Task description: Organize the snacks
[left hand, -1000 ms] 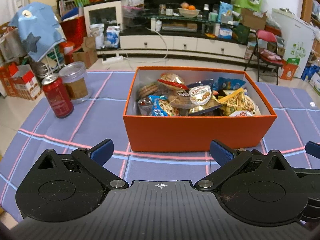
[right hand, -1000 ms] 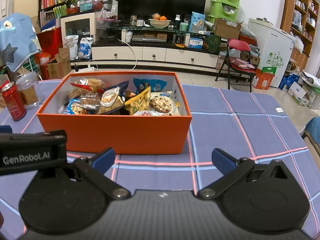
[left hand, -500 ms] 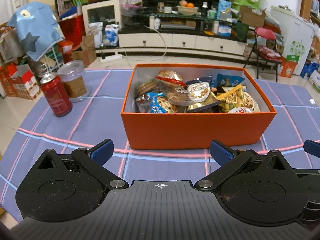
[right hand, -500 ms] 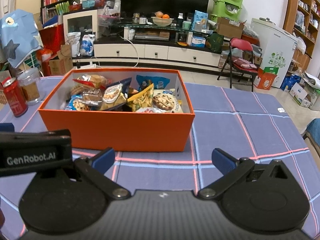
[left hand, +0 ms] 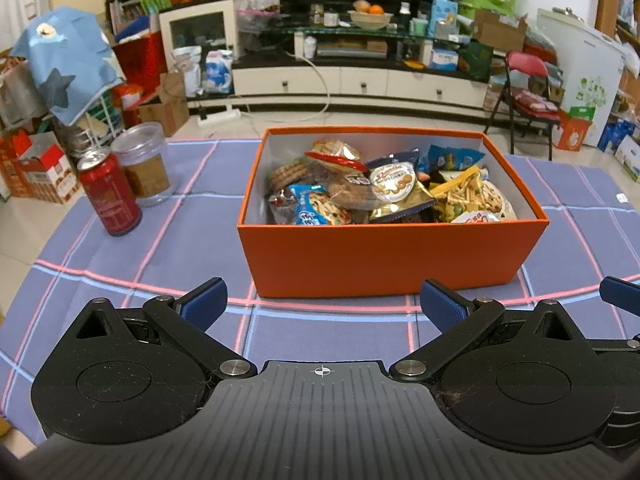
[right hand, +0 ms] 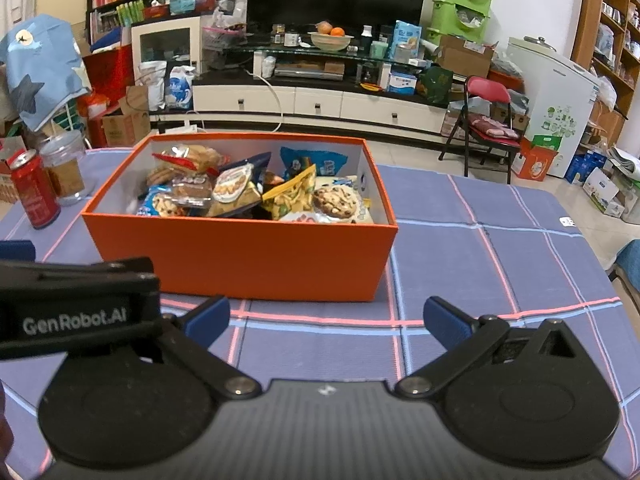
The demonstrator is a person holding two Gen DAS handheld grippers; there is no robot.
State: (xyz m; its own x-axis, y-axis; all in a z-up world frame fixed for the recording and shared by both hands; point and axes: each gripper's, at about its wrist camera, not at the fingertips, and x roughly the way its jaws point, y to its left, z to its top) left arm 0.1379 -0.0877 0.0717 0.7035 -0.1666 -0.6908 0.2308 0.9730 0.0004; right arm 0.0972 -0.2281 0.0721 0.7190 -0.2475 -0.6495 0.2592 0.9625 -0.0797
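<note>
The orange box [left hand: 394, 254] of snack packets [left hand: 386, 196] sits at my 12 o'clock on the checked tablecloth [left hand: 192, 240], and over the last second it has dropped lower in both views, so I seem to be lifting and tipping in toward its open top. My left gripper [left hand: 322, 302] and right gripper [right hand: 326, 318] both hover short of the near wall, jaws spread wide and empty. The red can [left hand: 109, 194] and clear jar [left hand: 145, 164] crowd 10 o'clock, while bare cloth from 1 to 3 o'clock leaves room for sorting.

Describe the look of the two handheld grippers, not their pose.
Both the left gripper and the right gripper are matte black with round pivot discs, silver pins, angled link arms and blue ribbed finger pads. The left gripper's side carries white GenRobot.AI lettering.
</note>
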